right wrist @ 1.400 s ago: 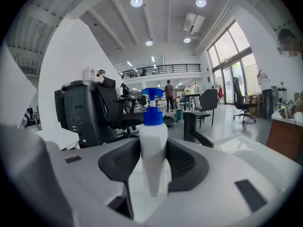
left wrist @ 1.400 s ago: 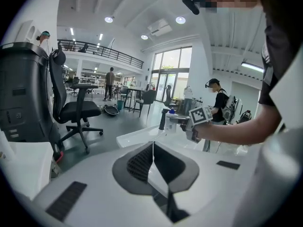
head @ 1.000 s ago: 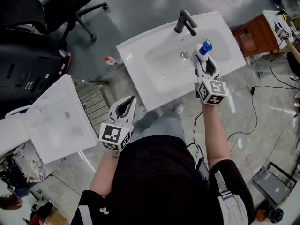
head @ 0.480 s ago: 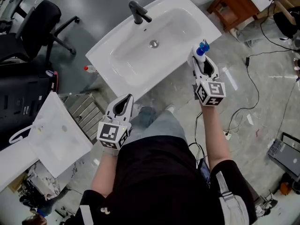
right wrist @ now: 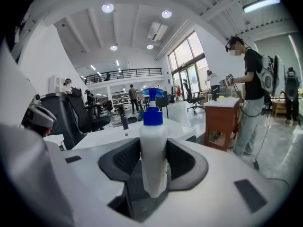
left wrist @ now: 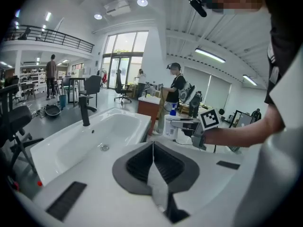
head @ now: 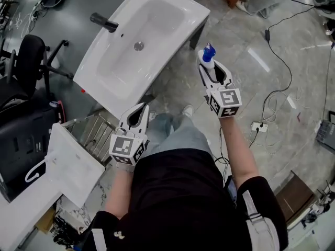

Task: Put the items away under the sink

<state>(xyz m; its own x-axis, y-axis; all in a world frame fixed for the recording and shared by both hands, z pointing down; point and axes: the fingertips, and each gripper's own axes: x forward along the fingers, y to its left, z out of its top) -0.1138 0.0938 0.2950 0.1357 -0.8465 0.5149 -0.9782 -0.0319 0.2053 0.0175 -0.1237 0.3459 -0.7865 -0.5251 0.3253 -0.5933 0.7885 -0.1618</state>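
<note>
A person point(head: 178, 192) stands on a grey floor point(head: 246, 46) beside a white sink point(head: 175, 7), a two-jaw gripper in each hand. The right gripper point(head: 209, 71) clamps a white spray bottle point(right wrist: 152, 141) with a blue nozzle upright between its pads, out over the floor to the right of the sink and clear of the basin. The left gripper point(left wrist: 153, 148) carries nothing, its jaws pressed together, near the sink's front edge. A black faucet point(head: 103, 22) stands at the sink's far rim
</note>
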